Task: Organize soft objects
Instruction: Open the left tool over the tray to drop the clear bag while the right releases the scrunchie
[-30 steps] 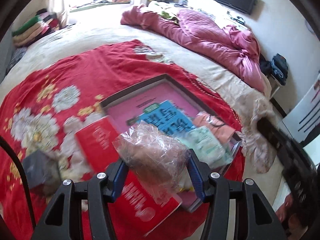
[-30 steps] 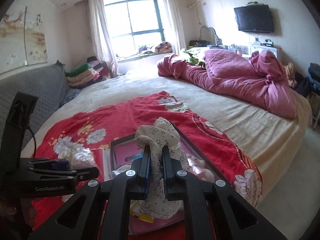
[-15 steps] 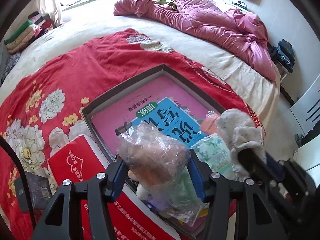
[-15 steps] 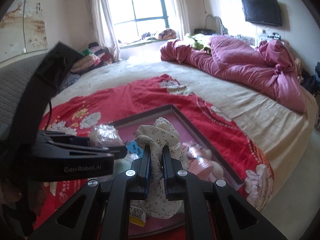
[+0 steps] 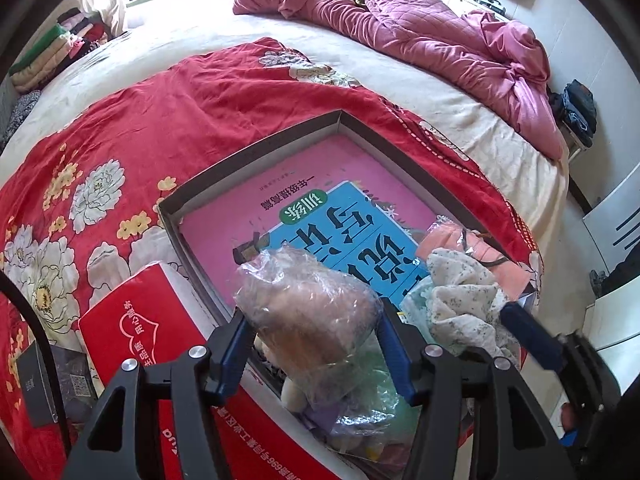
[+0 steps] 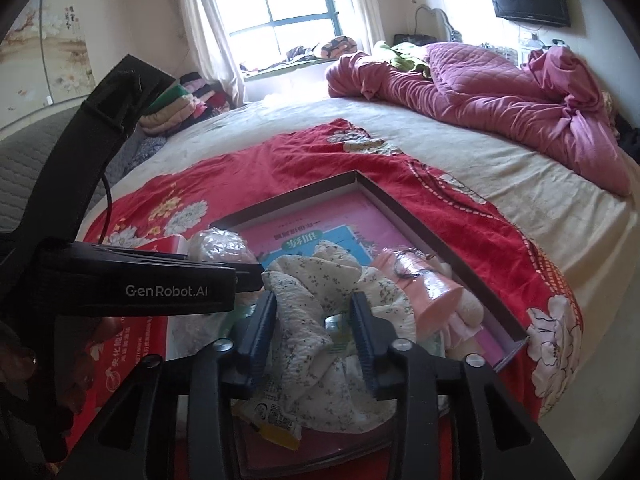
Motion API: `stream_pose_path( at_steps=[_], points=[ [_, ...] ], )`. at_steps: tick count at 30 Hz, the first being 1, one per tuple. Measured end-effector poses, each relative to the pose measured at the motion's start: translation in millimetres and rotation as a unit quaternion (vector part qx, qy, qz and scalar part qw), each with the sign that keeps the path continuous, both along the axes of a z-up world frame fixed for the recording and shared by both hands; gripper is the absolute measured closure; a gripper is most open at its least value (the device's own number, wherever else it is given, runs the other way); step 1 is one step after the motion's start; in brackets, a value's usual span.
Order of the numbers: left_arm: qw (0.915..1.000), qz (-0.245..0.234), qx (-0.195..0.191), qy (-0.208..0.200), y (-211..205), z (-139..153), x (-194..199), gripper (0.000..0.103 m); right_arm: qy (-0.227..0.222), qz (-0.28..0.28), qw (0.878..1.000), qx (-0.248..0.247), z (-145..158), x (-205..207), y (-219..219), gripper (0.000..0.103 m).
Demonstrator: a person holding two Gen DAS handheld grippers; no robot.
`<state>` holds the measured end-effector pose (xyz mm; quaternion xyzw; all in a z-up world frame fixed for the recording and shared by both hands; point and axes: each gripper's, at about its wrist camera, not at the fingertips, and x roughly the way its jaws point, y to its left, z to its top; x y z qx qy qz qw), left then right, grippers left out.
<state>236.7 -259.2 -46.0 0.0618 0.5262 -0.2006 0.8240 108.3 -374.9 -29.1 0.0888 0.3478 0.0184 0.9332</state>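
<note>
My left gripper [image 5: 310, 320] is shut on a clear plastic bag with a brownish soft thing inside [image 5: 308, 296], just above the near left corner of a shallow grey box [image 5: 256, 152]. In the right wrist view, my right gripper [image 6: 314, 308] has its jaws opening. A white floral cloth [image 6: 316, 268] lies slack between them and rests on the things in the box [image 6: 400, 196]. The pads do not press on it. The same cloth [image 5: 460, 296] shows at the box's near right in the left wrist view. A pink wrapped soft item [image 6: 420, 284] lies beside it.
A pink book and a blue book [image 5: 352, 232] lie in the box, with packets at its near end. A red carton [image 5: 136, 328] sits to its left. All of it rests on a red floral blanket [image 5: 160, 100] on the bed. A pink quilt [image 5: 440, 40] is heaped at the far side.
The right gripper's jaws have parted, and the floral cloth has spread out in the box. Both grippers have come down, and the left one has moved over the box with its bag.
</note>
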Motion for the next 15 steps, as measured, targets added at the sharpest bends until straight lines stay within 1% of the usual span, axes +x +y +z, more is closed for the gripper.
stream_pose_path(
  at_steps=[4, 8, 10, 15],
  points=[
    [1.0000, -0.001, 0.001, 0.002, -1, -1, -1, 0.042, -0.005, -0.002, 1.000, -0.019, 3, -7, -1, 0.048],
    [1.0000, -0.006, 0.006, 0.002, -3, -5, -3, 0.040, -0.005, -0.015, 0.999, -0.040, 10, -16, -6, 0.046],
    [1.0000, -0.008, 0.005, 0.000, -4, -5, -5, 0.038, -0.012, -0.023, 0.999, -0.036, 15, -20, -13, 0.042],
    [0.9999, -0.009, -0.003, 0.003, -5, -4, -6, 0.032, -0.017, -0.047, 0.999, -0.016, 23, -25, -30, 0.041]
  ],
)
